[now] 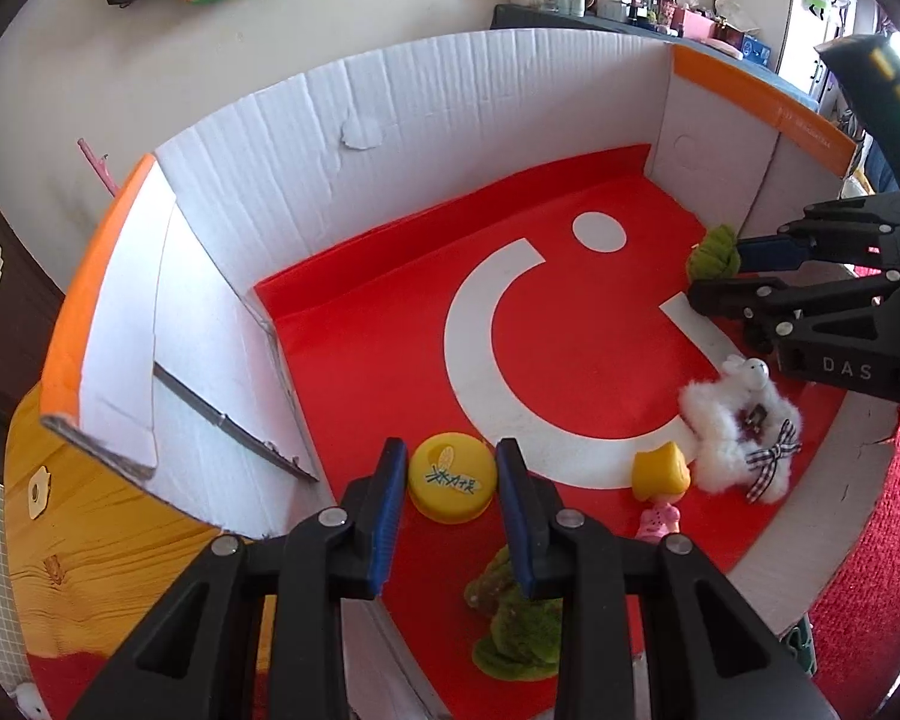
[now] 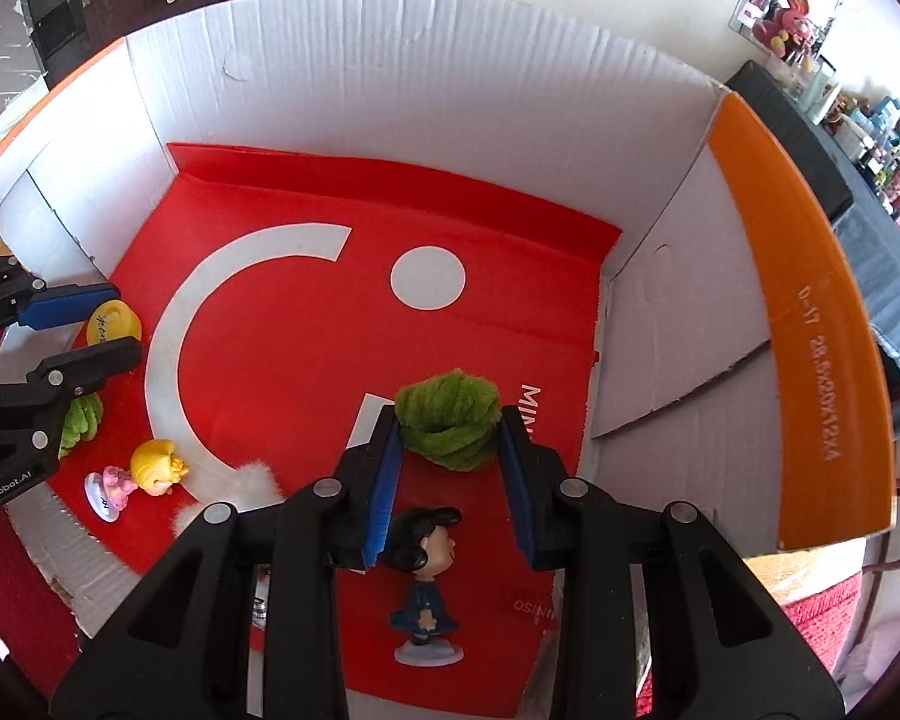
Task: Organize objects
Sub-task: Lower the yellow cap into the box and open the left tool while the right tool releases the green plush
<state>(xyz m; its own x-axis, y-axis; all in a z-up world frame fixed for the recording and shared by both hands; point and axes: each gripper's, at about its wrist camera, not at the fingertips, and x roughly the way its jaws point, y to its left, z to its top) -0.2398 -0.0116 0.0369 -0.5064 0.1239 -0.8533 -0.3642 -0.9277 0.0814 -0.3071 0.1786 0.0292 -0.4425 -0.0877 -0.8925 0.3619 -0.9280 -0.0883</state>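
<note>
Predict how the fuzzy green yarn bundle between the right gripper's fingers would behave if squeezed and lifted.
The fuzzy green yarn bundle looks soft and loosely coiled, so it would probably compress rather than resist. It likely weighs little for its bulk. Its fibrous surface should grip the right gripper pads, though loose loops might sag or unwind.

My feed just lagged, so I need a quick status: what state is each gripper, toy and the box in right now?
Left gripper: open, straddling the yellow disc.
Right gripper: open around a green fuzzy toy, not visibly clamped.
Blonde figurine: lying on its side.
Dark-haired figurine: lying down.
White plush: lying in box.
Cardboard box: open, flaps up.
</note>
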